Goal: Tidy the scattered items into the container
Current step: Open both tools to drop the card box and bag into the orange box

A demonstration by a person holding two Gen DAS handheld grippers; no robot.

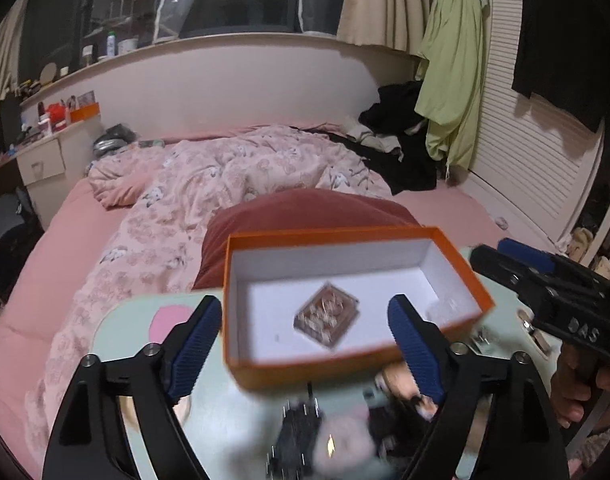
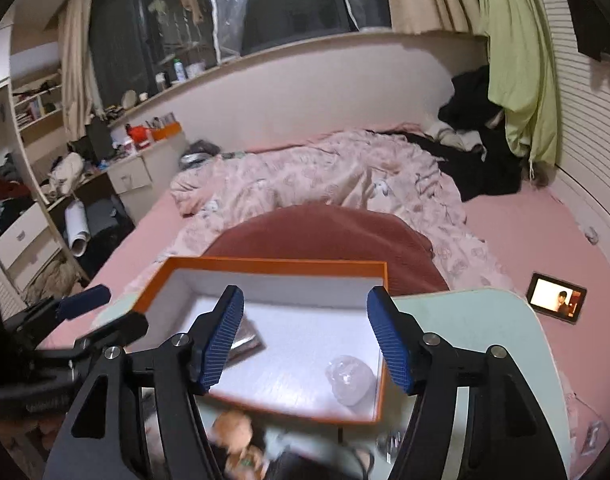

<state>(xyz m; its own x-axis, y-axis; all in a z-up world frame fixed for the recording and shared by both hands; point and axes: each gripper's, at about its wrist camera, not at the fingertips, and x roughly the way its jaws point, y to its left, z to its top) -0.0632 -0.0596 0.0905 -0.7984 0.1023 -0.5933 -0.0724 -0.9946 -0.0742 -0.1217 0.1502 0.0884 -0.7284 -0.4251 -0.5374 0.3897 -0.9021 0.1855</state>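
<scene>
An orange box [image 1: 457, 270] with a white inside stands on a pale green tray table [image 1: 233, 412]; it also shows in the right wrist view [image 2: 265, 266]. Inside lie a small clear case of trinkets [image 1: 326, 315] and a crumpled clear wrapper [image 2: 350, 378]. My left gripper [image 1: 305, 354] is open and empty, in front of the box. My right gripper [image 2: 305, 344] is open and empty above the box's near side. Blurred items lie near the front: a dark pronged thing [image 1: 297, 436], a pink soft thing [image 1: 345, 440] and a small doll [image 2: 235, 434].
The tray table stands on a pink bed with a rumpled quilt [image 1: 233, 172] and a dark red pillow [image 2: 325, 232]. A lit phone [image 2: 556, 298] lies on the bed to the right. A cluttered nightstand [image 2: 133, 172] stands at the left.
</scene>
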